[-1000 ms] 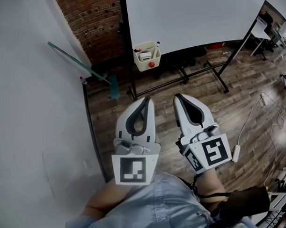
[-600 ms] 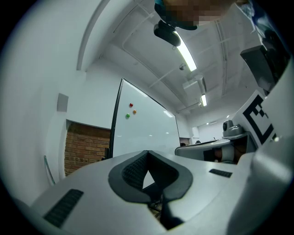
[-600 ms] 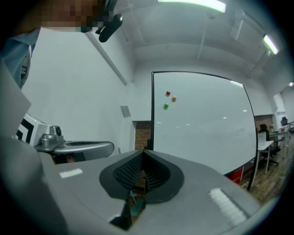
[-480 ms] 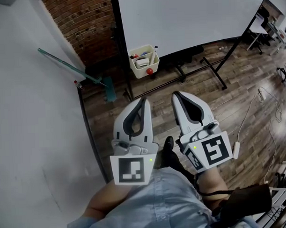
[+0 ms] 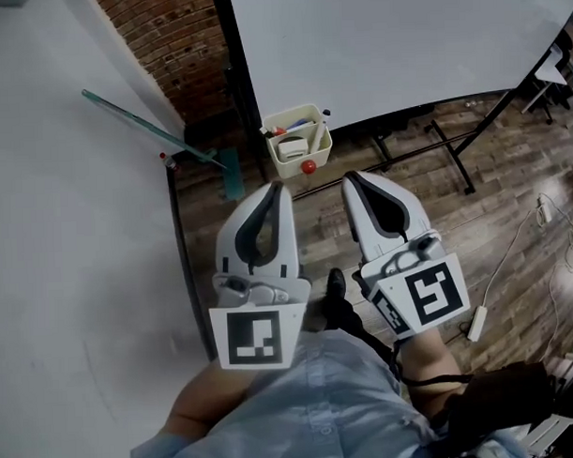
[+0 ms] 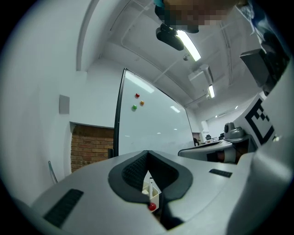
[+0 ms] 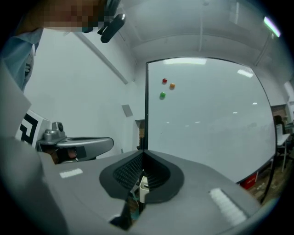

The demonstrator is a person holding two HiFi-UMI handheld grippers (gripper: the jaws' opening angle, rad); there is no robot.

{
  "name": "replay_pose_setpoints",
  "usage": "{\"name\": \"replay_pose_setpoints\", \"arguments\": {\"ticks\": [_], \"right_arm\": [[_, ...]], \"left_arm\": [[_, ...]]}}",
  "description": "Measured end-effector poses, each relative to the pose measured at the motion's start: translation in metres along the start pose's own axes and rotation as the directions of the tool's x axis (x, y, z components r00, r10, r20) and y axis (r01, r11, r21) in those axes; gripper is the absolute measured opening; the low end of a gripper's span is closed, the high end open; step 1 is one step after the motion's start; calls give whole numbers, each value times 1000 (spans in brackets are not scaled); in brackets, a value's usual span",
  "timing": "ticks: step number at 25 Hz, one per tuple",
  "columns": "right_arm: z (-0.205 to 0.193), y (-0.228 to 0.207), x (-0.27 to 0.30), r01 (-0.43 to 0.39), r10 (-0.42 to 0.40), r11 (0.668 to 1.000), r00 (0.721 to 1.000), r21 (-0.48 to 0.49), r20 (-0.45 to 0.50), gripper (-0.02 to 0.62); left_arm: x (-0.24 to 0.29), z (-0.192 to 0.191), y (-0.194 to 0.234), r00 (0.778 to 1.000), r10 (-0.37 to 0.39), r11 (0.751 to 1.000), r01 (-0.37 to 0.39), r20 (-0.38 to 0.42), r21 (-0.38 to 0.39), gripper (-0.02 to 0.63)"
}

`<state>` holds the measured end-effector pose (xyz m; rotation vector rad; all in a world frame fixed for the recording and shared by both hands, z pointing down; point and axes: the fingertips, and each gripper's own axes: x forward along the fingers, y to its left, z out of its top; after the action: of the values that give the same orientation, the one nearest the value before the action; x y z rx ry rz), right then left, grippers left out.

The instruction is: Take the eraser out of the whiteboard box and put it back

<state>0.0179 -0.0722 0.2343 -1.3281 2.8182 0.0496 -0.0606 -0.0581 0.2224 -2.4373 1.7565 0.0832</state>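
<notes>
Claw on left closed (empty), right claw closed, whiteboard box beyond

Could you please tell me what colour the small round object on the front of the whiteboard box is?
The round object is red, clearest in the head view.

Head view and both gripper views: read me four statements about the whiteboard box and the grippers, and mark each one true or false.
1. The box hangs by the lower left corner of the whiteboard, as the head view shows it. True.
2. Both grippers have their fingers spread wide. False: the left gripper and the right gripper both have their fingers together, with nothing held.
3. A red round thing sits on the front of the box. True.
4. The left gripper reaches into the box. False: it points toward the box but stays apart from it.
</notes>
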Motion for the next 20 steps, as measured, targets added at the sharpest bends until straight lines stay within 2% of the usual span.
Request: {"name": "replay_pose_setpoints", "arguments": {"ticks": [9,15,20], "right_arm": [[-20,-52,65,-173,174,985,983,26,-52,5],[-26,-58,90,-331,332,943,943,32,-38,8],[-28,-51,100,-411,413,911,910,45,-41,12]], "left_arm": [[75,-6,15,989,143,989,-142,-21,38,5],[94,-10,22,966,258,965,-256,-28,65,5],[93,-11,28,945,326,943,-323,-30,76,5]]}}
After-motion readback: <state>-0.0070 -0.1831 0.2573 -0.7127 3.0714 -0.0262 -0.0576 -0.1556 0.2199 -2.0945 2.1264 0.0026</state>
